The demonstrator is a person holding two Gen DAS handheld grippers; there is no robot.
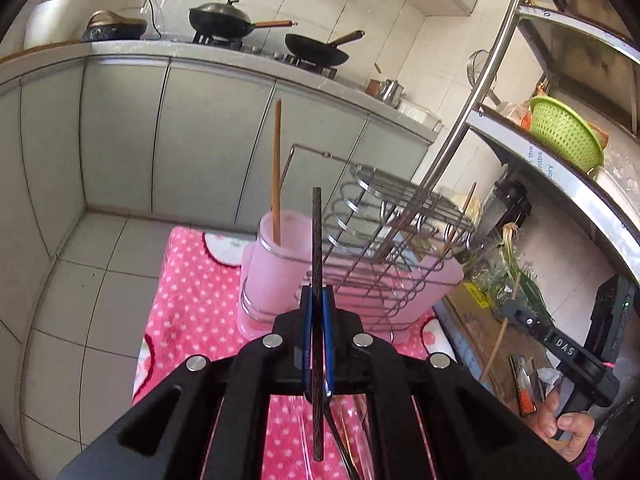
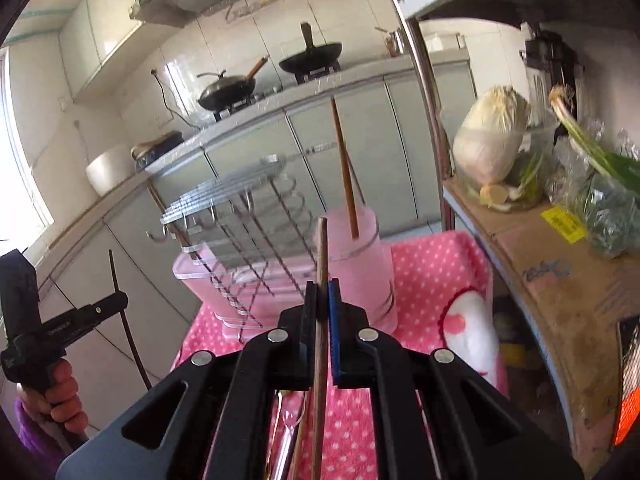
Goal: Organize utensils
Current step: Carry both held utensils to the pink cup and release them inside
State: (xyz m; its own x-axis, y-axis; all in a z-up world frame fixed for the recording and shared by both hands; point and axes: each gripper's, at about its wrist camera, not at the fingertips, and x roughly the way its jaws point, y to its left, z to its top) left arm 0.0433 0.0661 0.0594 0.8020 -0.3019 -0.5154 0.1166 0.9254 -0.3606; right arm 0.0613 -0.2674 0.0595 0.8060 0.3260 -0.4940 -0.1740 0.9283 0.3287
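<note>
Chopstick (image 1: 317, 248) lower end blurred below left tongs (image 1: 317, 304).

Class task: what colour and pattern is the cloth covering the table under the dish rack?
The tablecloth is pink with small white polka dots, clearest in the left wrist view.

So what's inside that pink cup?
One wooden chopstick stands in the pink cup, leaning on its rim. The frosted wall hides its lower end and anything else inside.

I face pale grey cabinets (image 1: 208, 128) under a white tiled wall (image 1: 320, 4); tiled floor (image 1: 80, 280) near left, bright window (image 2: 16, 152) (far left).
</note>
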